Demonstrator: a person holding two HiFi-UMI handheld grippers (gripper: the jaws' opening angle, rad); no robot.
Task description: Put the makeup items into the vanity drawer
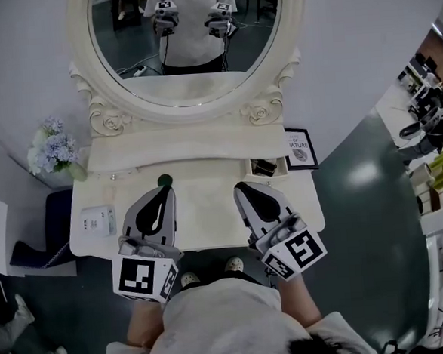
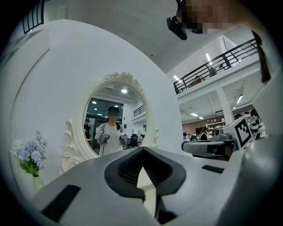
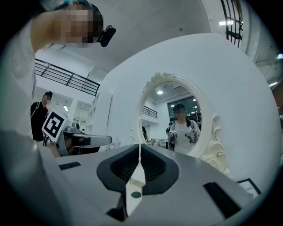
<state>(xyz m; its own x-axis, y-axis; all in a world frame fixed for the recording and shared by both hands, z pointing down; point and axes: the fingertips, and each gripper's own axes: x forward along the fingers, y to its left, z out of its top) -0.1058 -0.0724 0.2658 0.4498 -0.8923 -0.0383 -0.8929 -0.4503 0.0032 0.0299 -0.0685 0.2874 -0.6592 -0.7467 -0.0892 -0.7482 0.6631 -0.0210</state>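
Vanity (image 1: 209, 215) lies below left gripper (image 1: 164, 190) and right gripper (image 1: 242, 187), both closed.

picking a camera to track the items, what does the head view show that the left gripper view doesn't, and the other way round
Only the head view: the vanity tabletop, a small green round item on it, a white box near its left edge, a framed sign, and the left gripper seen from above.
Only the left gripper view: a look straight along that gripper's jaws, together with nothing between them, and a railed balcony in the room behind.
Both: the oval mirror, the blue flowers and the right gripper.
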